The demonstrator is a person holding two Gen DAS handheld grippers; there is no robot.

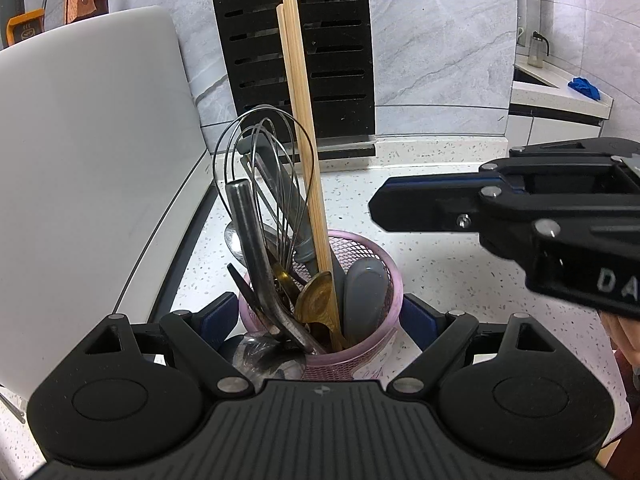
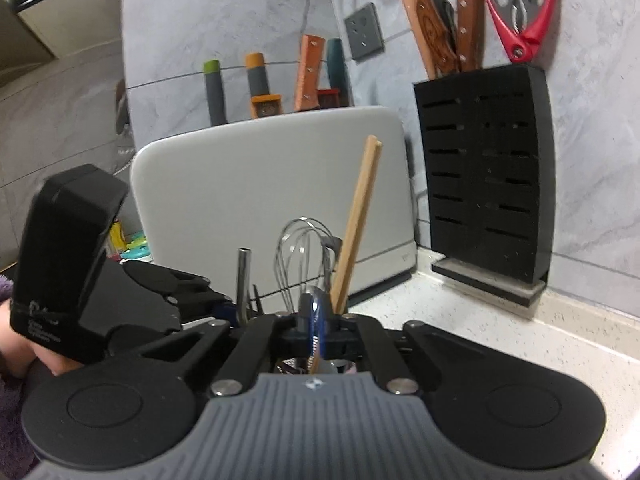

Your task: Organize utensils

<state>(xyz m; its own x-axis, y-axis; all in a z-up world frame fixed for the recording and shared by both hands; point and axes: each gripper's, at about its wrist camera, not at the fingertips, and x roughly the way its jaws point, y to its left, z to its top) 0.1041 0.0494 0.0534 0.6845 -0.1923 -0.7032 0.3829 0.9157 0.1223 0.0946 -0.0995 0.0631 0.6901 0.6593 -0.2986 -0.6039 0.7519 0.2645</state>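
Observation:
A pink mesh cup [image 1: 390,280] stands on the speckled counter, packed with utensils. Out of it rise a pair of wooden chopsticks [image 1: 300,112], a wire whisk [image 1: 264,168] and a steel handle [image 1: 248,232]. A gold spoon [image 1: 316,300] and a grey spoon [image 1: 364,292] lie lower inside. My left gripper [image 1: 320,306] straddles the cup, its blue pads against both sides. My right gripper [image 1: 374,204] hovers right of the chopsticks, shut with nothing in it. In the right wrist view its closed tips [image 2: 316,316] sit just before the chopsticks [image 2: 356,224] and whisk [image 2: 304,256].
A white cutting board [image 1: 80,160] leans on the wall to the left. Behind the cup stands a black knife block [image 1: 296,40] that holds knives and red scissors [image 2: 520,12]. Speckled counter [image 1: 440,280] extends right. A blue cloth [image 1: 584,86] lies far right.

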